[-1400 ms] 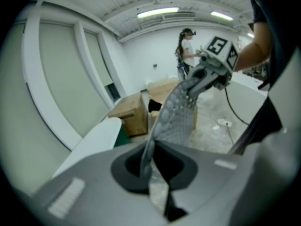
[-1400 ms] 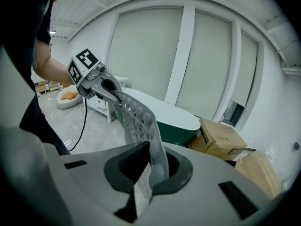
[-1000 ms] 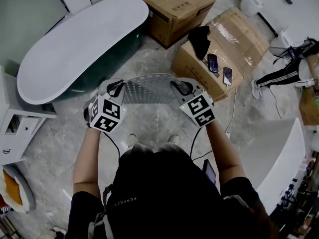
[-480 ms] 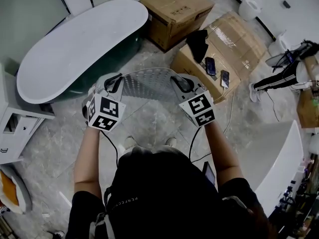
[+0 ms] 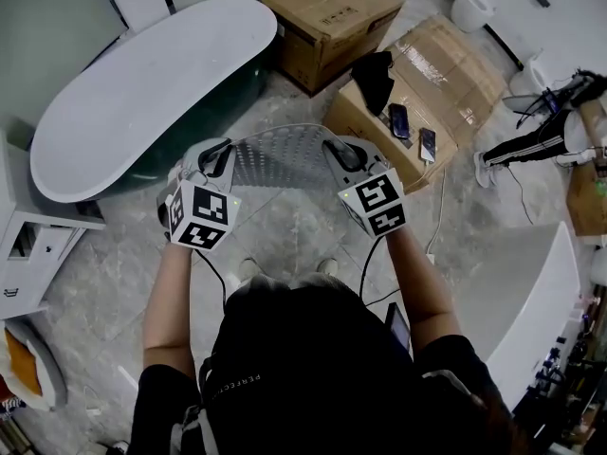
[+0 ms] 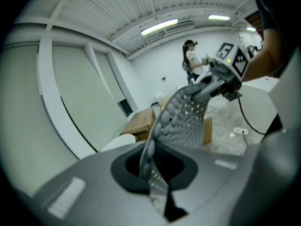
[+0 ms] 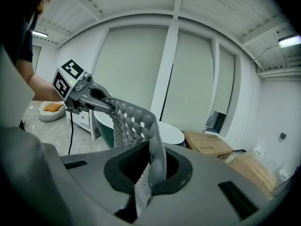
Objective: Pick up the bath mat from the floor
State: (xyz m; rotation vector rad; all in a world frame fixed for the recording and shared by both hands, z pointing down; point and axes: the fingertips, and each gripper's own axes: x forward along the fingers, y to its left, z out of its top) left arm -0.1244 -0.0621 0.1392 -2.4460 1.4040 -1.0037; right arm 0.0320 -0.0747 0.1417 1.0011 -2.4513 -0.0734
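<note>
Two claws, head view: my left claw and right claw each pinch one end of the grey perforated rubber bath mat with rounded bumps, which spans the gap between them like a slack sheet.
Mat's place, head view: it is in front of me, above the pale marbled stone floor, near the white oval bathtub with dark green sides and the brown cardboard boxes. I judge it clear of the floor, though its lower edge is hard to trace.
Left gripper view: the jaws are closed down on the mat's edge. The bumpy sheet rises out from between them and runs across to the right claw at its far end.
Right gripper view: here too the jaws are pressed together, on the mat's other edge, with the mat curling up out of the slot and reaching toward the left claw.
Step in hand: the lift itself, by my reading nearly complete, with the mat held at both ends.
Next move: I would hold both grips firm and carry the two claws level, with the same gap between them, so the limp sheet neither sags to the floor nor pulls out of a pinch.
</note>
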